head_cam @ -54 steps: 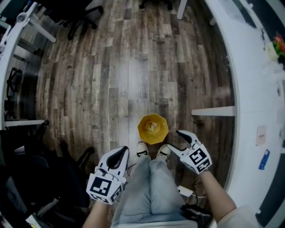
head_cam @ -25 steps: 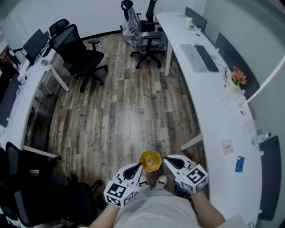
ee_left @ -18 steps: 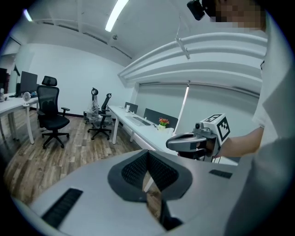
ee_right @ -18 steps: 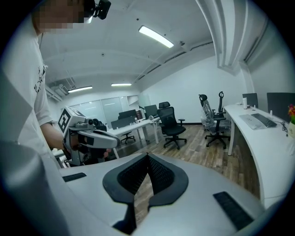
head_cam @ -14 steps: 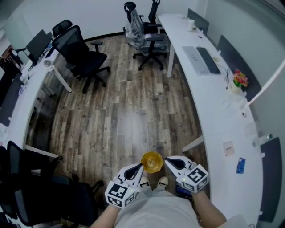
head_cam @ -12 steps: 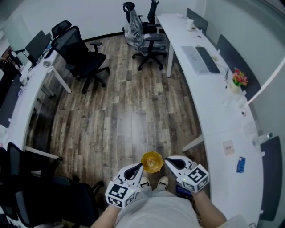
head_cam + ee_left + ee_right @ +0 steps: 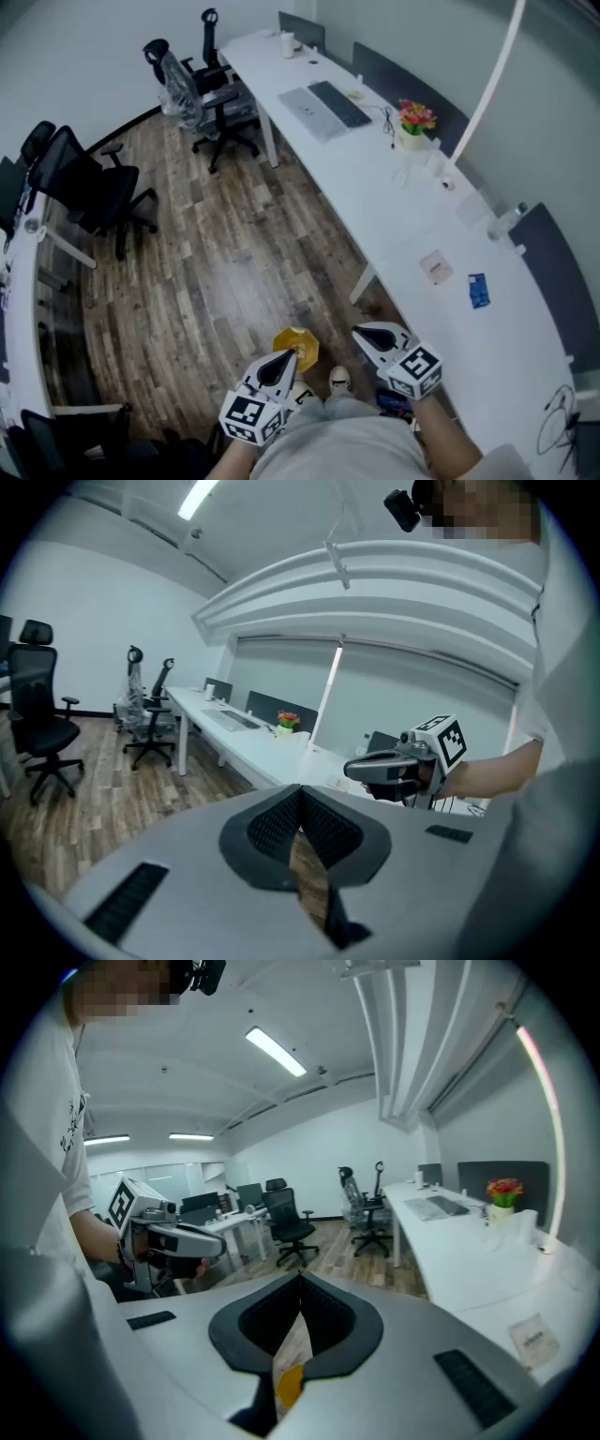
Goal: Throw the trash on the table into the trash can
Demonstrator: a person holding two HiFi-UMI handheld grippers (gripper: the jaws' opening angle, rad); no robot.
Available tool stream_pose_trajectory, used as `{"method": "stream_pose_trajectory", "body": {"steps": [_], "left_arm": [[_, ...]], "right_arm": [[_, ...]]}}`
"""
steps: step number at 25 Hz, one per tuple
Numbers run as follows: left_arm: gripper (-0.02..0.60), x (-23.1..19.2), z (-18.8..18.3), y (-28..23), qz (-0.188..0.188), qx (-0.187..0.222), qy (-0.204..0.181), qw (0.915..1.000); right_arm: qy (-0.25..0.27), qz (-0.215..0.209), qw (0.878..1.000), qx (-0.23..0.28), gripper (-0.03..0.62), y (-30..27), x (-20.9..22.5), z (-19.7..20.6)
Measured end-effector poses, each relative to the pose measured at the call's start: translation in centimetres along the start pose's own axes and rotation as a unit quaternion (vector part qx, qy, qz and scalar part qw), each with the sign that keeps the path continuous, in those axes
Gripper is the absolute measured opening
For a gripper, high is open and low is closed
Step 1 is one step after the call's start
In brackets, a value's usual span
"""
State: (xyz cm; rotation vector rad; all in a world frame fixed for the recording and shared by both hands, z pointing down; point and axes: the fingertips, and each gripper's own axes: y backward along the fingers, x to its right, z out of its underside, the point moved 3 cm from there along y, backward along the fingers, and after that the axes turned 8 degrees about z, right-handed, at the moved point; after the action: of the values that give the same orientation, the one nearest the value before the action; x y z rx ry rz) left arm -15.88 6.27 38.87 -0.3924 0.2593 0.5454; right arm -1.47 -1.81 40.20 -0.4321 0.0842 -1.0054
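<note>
Wood-floored office; white desk (image 7: 394,211) runs right of the yellow trash can (image 7: 295,347). Left gripper (image 7: 280,363) and right gripper (image 7: 367,336) flank the can, jaws pressed together, empty. Pale paper scrap (image 7: 436,268) and blue scrap (image 7: 479,290) lie on the desk beyond the can: likely light and flimsy; pinch a raised edge.

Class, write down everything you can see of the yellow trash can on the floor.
The yellow trash can looks like plastic and has an angular, many-sided open rim. It stands upright on the wood floor, just ahead of the person's shoes. Its contents cannot be made out.
</note>
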Motion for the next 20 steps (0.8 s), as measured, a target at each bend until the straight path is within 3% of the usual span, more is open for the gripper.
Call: {"method": "stream_pose_trajectory", "body": {"steps": [4,10,20], "left_arm": [[0.002,3.5,-1.0,-6.2,0.094,-0.024,-0.035,0.9947],[0.002,9.3,-2.0,-13.1,0.176,-0.044,-0.059,0.9816],[0.002,16.5,-1.0,-21.3,0.233,-0.084,-0.072,0.9662]], "right_arm": [[-0.033,0.121,0.992,0.009,0.031,7.4,6.1,2.2],[-0.091,0.273,0.958,0.009,0.031,18.9,12.9,7.8],[-0.127,0.355,0.926,-0.002,0.032,26.8,19.2,12.9]]}}
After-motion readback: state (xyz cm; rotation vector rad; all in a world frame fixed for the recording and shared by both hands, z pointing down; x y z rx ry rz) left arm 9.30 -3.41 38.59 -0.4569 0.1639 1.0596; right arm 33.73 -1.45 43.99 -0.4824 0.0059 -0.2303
